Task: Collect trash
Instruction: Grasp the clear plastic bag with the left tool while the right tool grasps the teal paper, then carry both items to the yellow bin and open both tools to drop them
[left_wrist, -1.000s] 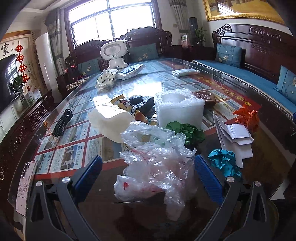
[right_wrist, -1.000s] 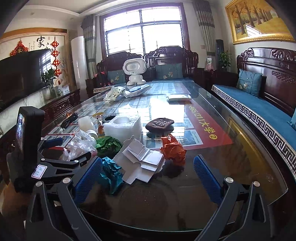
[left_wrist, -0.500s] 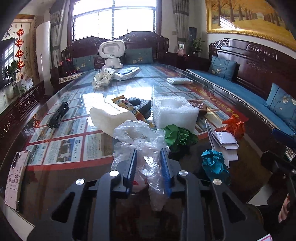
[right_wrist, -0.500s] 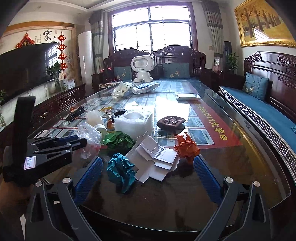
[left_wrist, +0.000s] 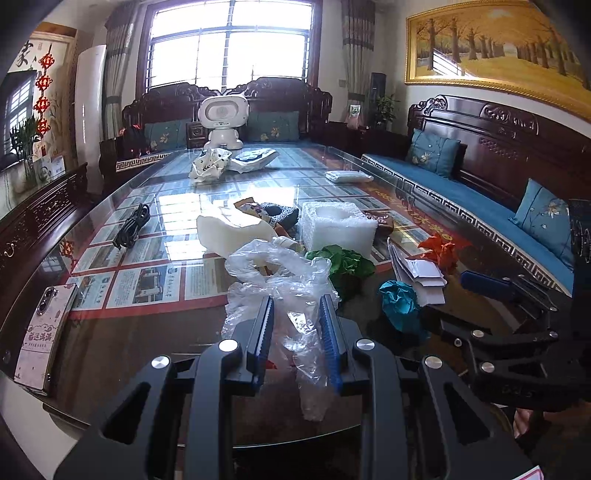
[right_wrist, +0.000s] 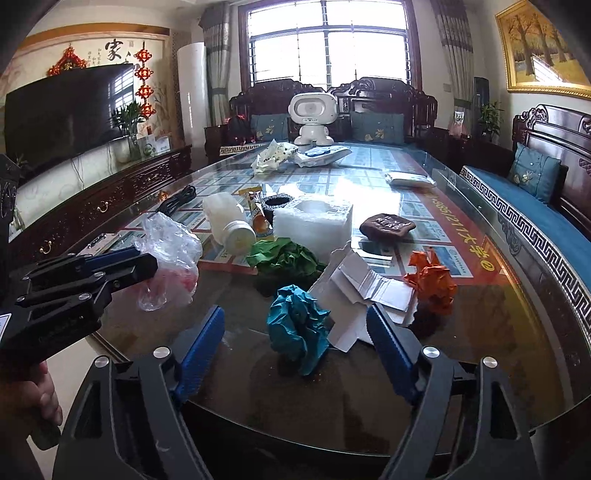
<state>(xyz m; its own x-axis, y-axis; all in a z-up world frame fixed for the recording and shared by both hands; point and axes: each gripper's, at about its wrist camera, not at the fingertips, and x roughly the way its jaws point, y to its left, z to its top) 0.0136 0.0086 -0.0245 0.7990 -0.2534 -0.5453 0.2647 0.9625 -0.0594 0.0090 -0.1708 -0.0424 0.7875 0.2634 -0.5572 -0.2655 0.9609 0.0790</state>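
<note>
At near edge of surface (right_wrist: 498, 354): left tongs (left_wrist: 295, 314) clamped on plastic bag (left_wrist: 280, 280); right tongs (right_wrist: 295, 332) wide open, empty, flanking teal paper wad (right_wrist: 295, 325). Next, probably: close on wad.

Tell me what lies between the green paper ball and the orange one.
Torn white cardboard lies between the green paper ball and the orange one, in the right wrist view.

Daylight pours in from the window (left_wrist: 229, 40) at the far end of the room, its panes blown out to white in both views. Below the window, the glass counter (right_wrist: 369, 177) throws back a bright patch of glare and mirrors the room. Toward the near edge, away from the window, the counter turns dark and brownish. Fisheye bending curves walls and frames, with black vignette corners. Focus is fairly sharp throughout.
</note>
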